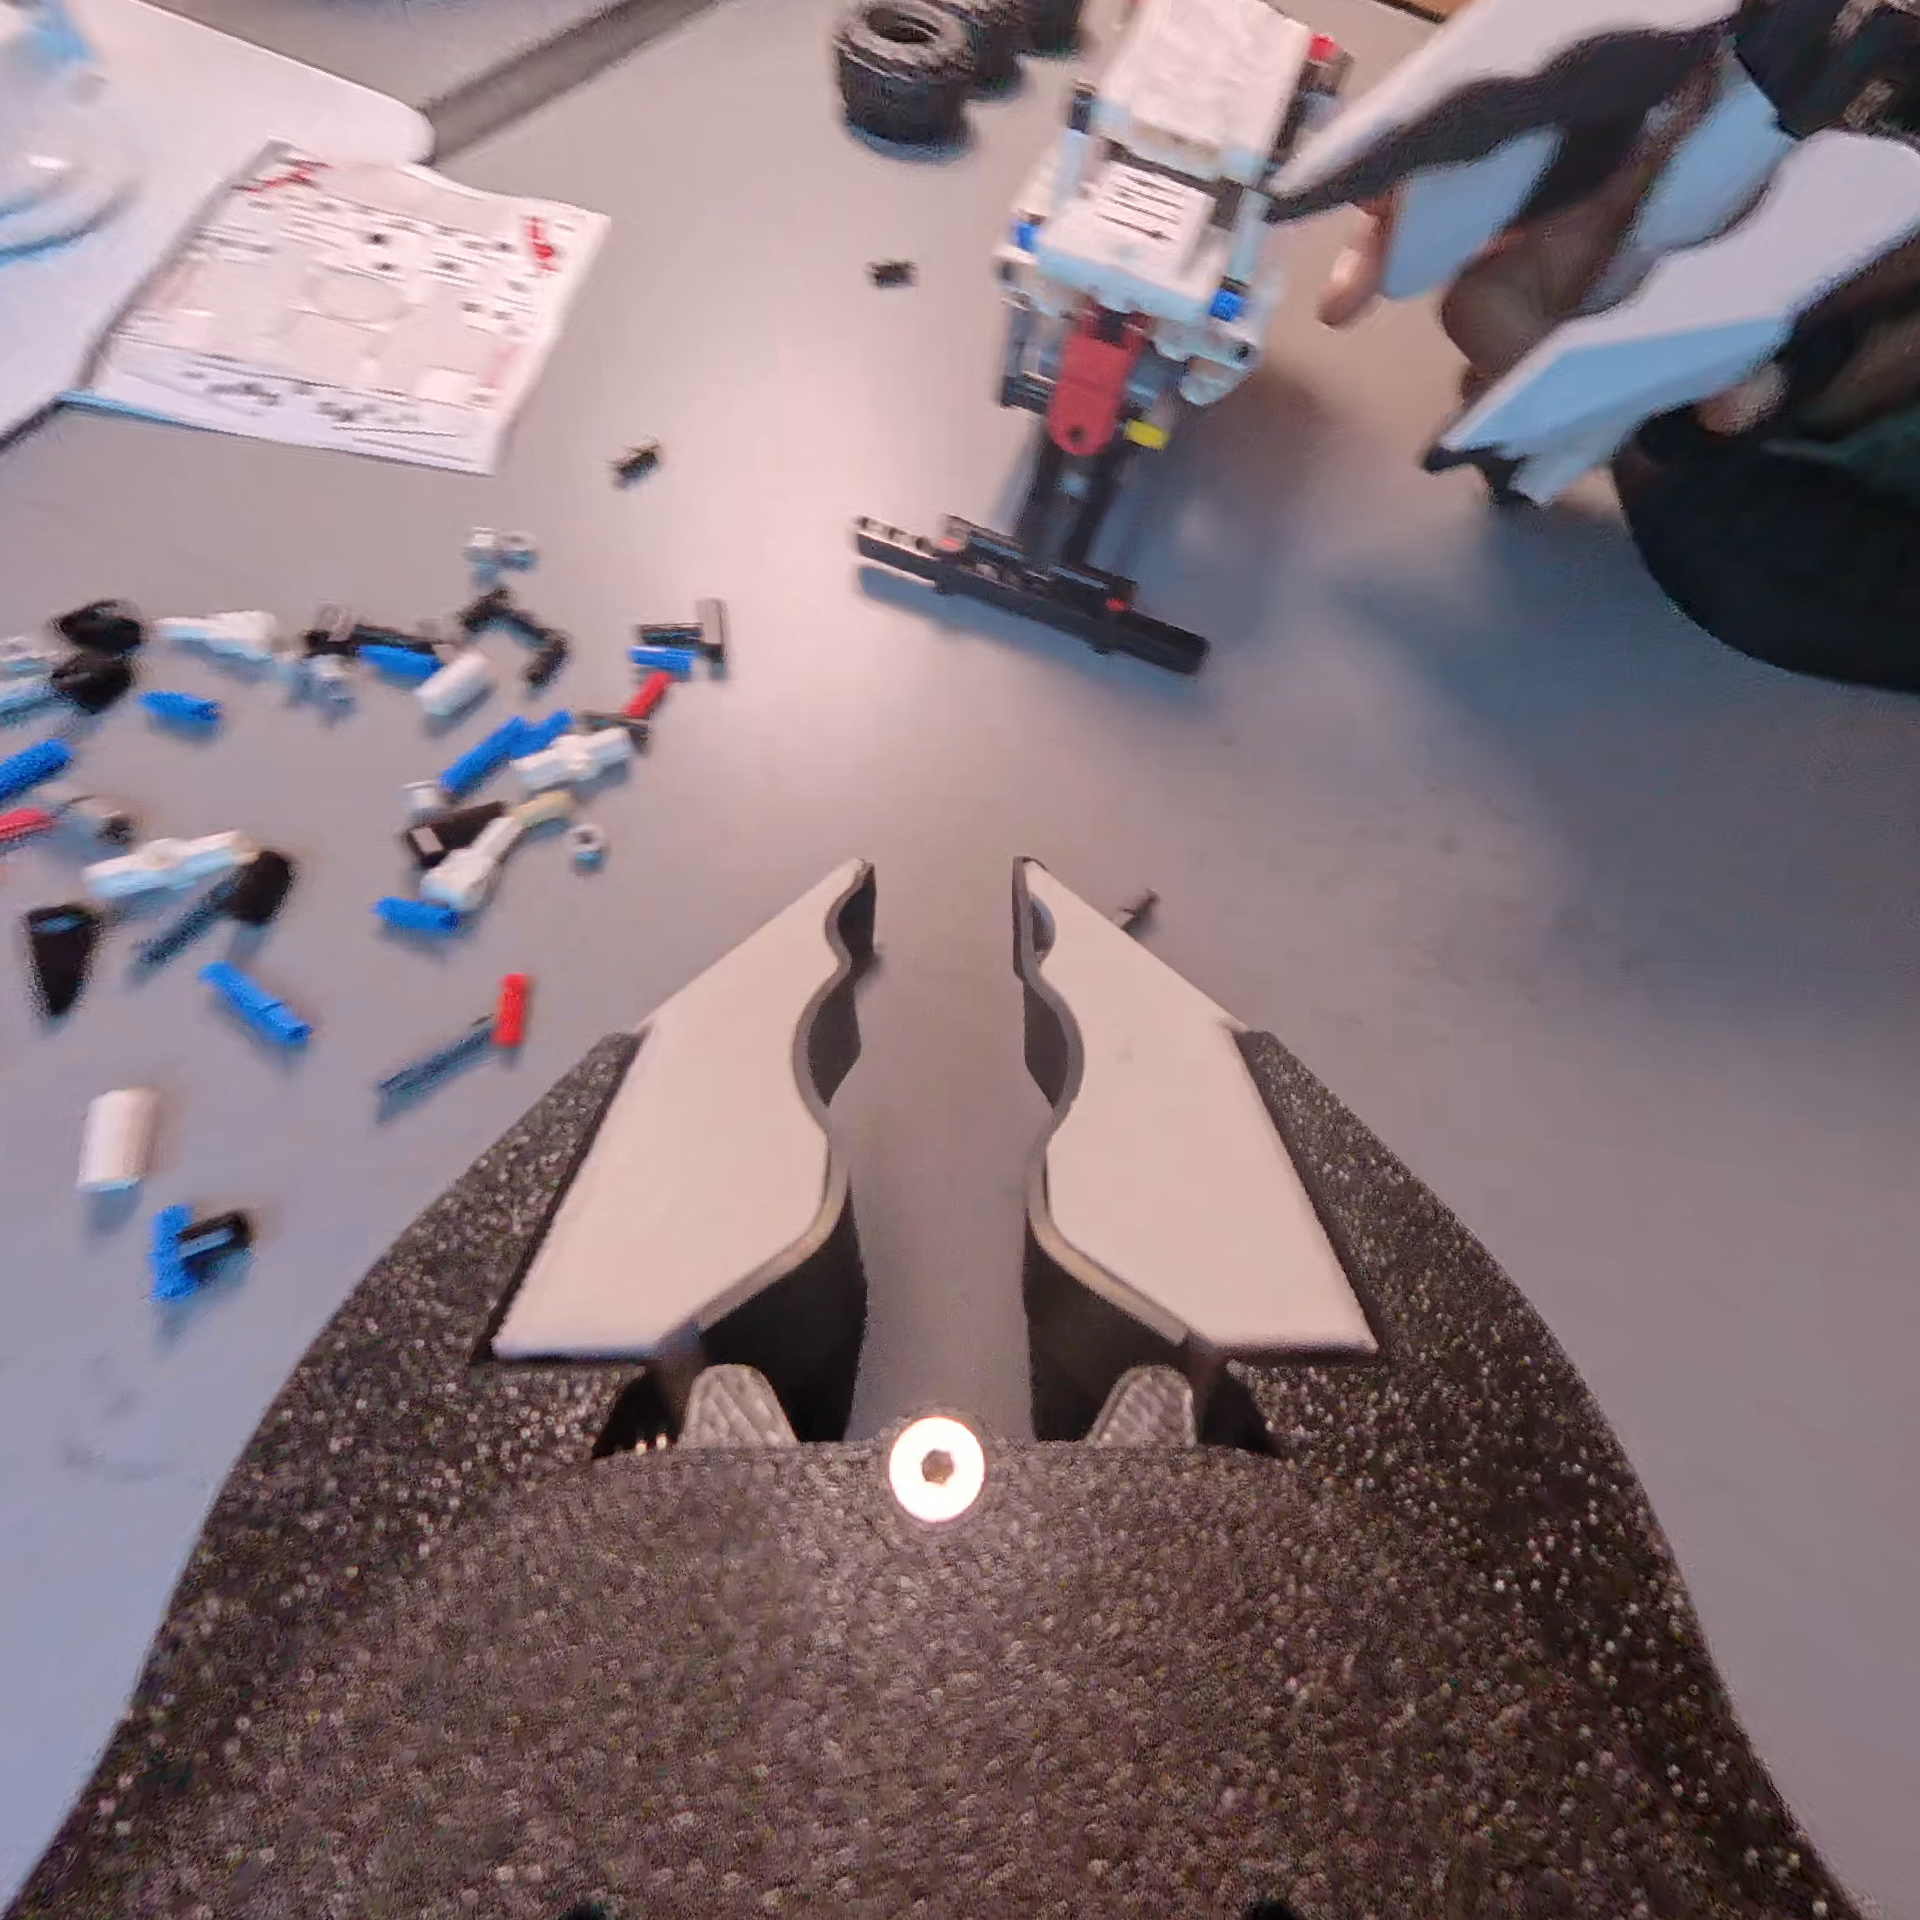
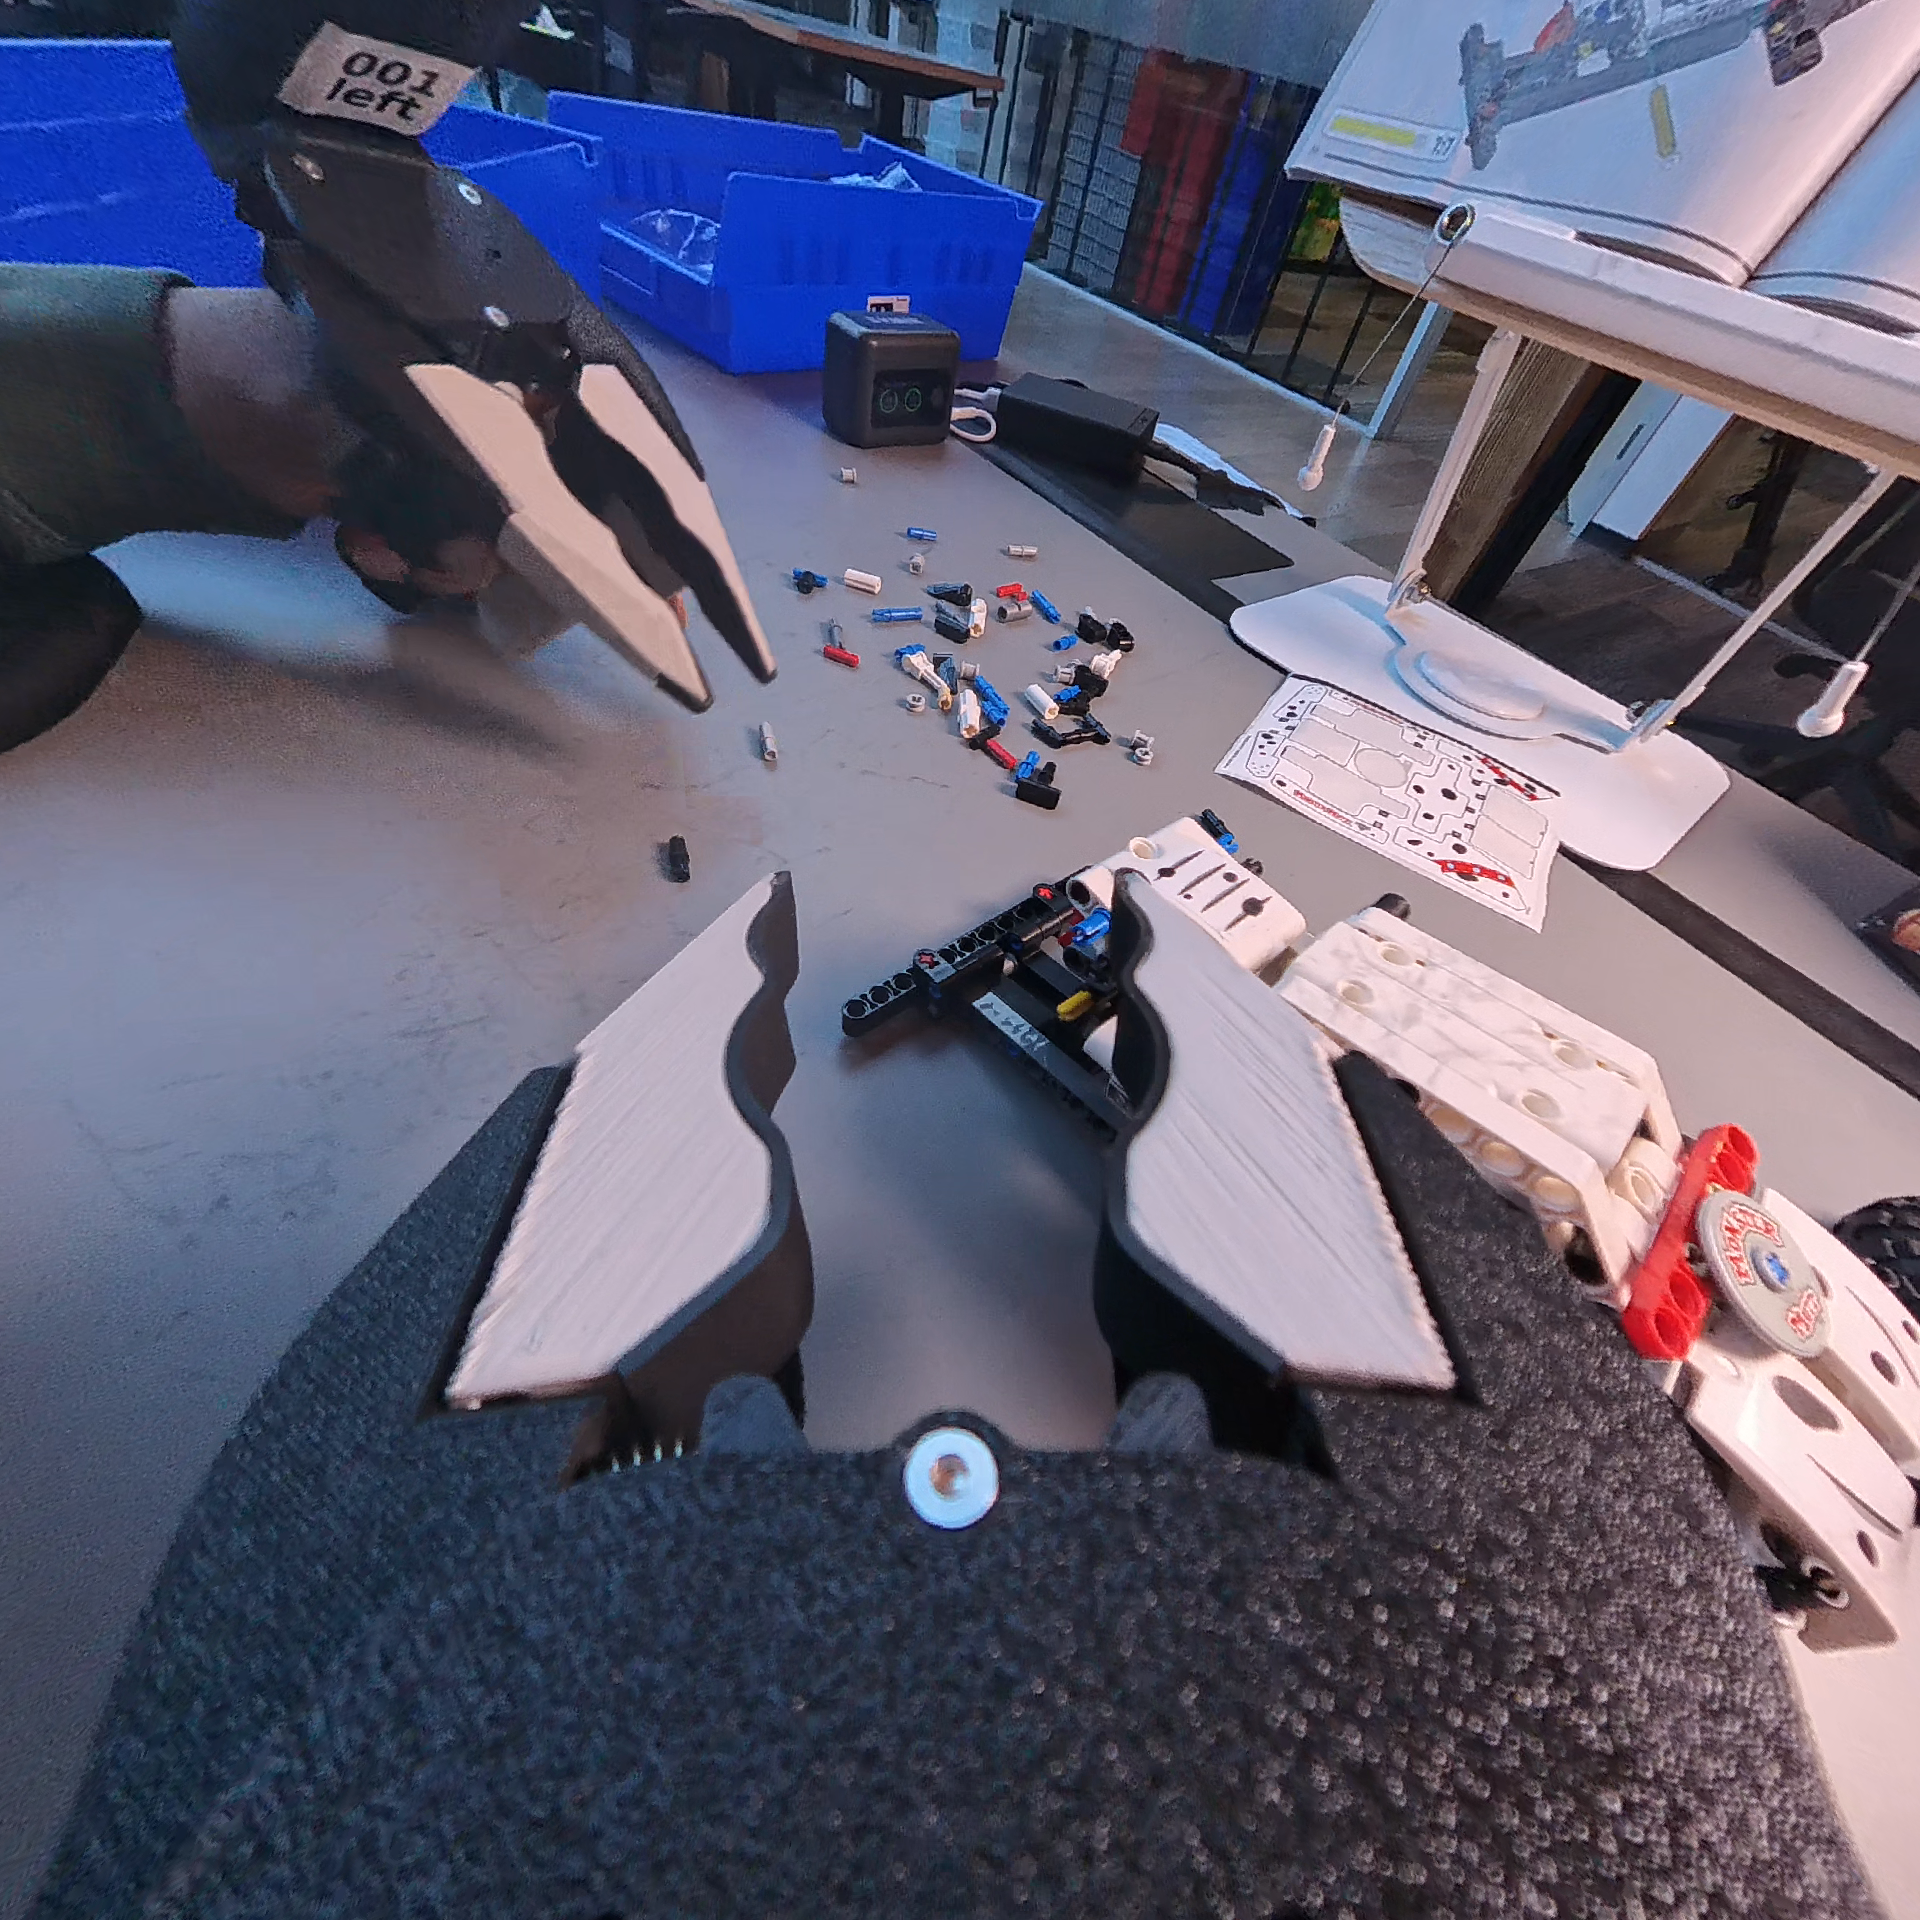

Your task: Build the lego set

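The half-built white Lego vehicle (image 2: 1455, 1029) lies on the grey table (image 2: 312, 935), with a black beam assembly (image 2: 966, 966) at its front end. My right gripper (image 2: 954, 904) is open and empty, and its right finger overlaps the vehicle's front. In the left wrist view the vehicle (image 1: 1143, 229) is far ahead and the right gripper (image 1: 1361, 327) is open beside it, one fingertip at its side. My left gripper (image 1: 943, 878) is open and empty, low over bare table. It also shows in the right wrist view (image 2: 727, 681). A small black pin (image 1: 1138, 906) lies by its right finger.
Loose blue, white, black and red pieces (image 1: 468, 748) are scattered left of the left gripper, and they show in the right wrist view (image 2: 987, 665). A sticker sheet (image 2: 1392, 790), a white stand holding the instruction booklet (image 2: 1621, 125), blue bins (image 2: 810, 239), a black cube (image 2: 891, 379) and tyres (image 1: 904, 73) stand farther off. Measured from the fingertips, the small black pin (image 1: 1138, 906) is 5 cm or so from the left gripper and 11 cm from the right. My right wrist view (image 2: 682, 876) looks at it from another angle.
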Demonstrator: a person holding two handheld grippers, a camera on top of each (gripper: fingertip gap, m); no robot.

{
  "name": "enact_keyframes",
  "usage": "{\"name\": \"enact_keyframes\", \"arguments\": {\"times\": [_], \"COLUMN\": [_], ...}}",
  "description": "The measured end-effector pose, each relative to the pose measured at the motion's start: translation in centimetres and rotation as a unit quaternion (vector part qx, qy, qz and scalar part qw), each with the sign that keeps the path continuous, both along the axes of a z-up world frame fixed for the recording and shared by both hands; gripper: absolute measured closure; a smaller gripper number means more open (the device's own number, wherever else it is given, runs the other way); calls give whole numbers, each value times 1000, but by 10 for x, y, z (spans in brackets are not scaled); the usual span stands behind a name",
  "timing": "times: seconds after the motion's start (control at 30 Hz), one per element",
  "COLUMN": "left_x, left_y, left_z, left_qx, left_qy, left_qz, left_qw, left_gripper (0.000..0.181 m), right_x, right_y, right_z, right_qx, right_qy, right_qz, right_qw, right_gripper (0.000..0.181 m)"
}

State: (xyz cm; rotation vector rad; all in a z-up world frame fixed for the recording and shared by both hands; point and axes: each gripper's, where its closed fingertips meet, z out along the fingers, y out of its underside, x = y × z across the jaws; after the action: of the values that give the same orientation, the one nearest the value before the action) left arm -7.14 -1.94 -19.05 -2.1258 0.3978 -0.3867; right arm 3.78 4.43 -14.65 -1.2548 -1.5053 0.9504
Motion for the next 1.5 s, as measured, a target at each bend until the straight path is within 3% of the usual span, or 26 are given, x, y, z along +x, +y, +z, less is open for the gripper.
{"name": "enact_keyframes", "arguments": {"times": [0.13,0.23,0.37,0.57,0.83,0.97,1.1,1.2,1.33,1.4,1.5], "left_x": [-63,-100,-134,-149,-152,-151,-152,-147,-101,-74,-40], "left_y": [15,22,38,71,93,95,98,98,67,41,4], "left_z": [2,3,1,-7,-27,-33,-32,-11,39,41,23], "left_qx": [20,25,17,-8,-74,-82,-77,-38,28,26,1], "left_qy": [25,63,95,87,78,93,108,103,72,74,87], "left_qz": [150,221,262,254,239,231,224,212,137,107,80], "left_qw": [988,973,960,963,965,965,965,971,988,991,993], "left_gripper": [155,155,157,161,163,173,174,174,174,174,174], "right_x": [0,-1,-2,-2,-2,-2,-2,-2,0,0,0], "right_y": [-1,-2,-2,-3,-1,-1,-2,-1,3,6,9], "right_z": [-1,-1,-4,-6,-6,-7,-8,-7,-4,-3,0], "right_qx": [6,10,10,15,19,17,21,24,27,23,8], "right_qy": [-2,0,-5,-7,-8,-9,-12,-11,-5,-4,4], "right_qz": [2,3,4,7,6,7,8,7,-1,-9,-15], "right_qw": [1000,1000,1000,1000,1000,1000,1000,1000,1000,1000,1000], "right_gripper": [122,123,123,124,126,126,126,126,126,125,124]}}
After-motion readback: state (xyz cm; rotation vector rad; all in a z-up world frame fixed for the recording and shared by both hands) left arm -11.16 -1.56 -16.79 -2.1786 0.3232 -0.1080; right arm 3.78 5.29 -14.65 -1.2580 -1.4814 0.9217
